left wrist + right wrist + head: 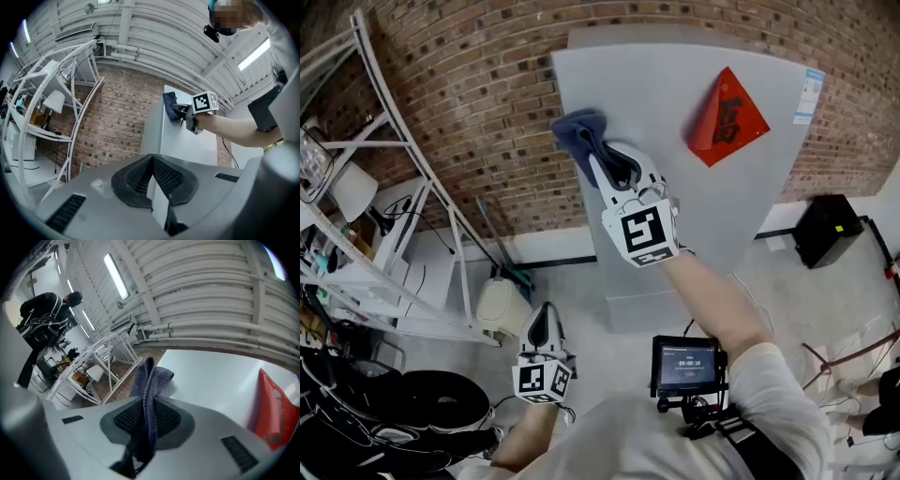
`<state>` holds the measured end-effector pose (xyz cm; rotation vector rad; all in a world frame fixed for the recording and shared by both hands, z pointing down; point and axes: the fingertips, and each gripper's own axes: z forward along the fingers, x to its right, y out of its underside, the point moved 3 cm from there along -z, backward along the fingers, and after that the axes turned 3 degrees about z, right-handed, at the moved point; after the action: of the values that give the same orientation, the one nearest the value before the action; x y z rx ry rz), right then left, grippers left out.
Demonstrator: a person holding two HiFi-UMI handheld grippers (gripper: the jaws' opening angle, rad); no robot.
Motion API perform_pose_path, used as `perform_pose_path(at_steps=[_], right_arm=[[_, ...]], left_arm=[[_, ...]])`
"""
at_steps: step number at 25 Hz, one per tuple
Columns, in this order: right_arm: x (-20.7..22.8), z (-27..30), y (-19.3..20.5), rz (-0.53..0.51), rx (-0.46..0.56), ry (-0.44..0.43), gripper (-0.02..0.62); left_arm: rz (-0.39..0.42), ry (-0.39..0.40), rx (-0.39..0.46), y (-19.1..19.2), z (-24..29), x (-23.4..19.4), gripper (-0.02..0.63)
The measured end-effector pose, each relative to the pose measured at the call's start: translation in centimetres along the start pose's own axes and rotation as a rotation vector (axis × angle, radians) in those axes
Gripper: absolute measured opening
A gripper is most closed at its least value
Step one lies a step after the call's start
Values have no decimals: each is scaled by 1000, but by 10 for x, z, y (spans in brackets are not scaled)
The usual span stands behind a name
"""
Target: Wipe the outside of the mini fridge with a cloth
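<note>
1. Against the brick wall [478, 112] stands the mini fridge [694, 216], with a red diamond sticker [727, 117] on its pale grey face.
2. Near the fridge's upper left corner, the right hand-held gripper [598, 155] presses a blue cloth [579, 131] against that face. Its jaws are clamped on the folded cloth, which sticks out past the pads.
3. Lower down, the left hand-held gripper [544, 319] is well apart from the fridge. Its jaws are closed together with nothing between them.
</note>
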<state>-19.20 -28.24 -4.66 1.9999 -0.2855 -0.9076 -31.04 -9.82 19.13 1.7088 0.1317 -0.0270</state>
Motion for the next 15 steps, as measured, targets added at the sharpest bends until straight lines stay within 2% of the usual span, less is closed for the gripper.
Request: perform_pose_path(at_steps=[15], right_arm=[[97, -69, 31, 15, -78, 258, 61]], left_arm=[[4, 141, -28, 8, 23, 30, -9]])
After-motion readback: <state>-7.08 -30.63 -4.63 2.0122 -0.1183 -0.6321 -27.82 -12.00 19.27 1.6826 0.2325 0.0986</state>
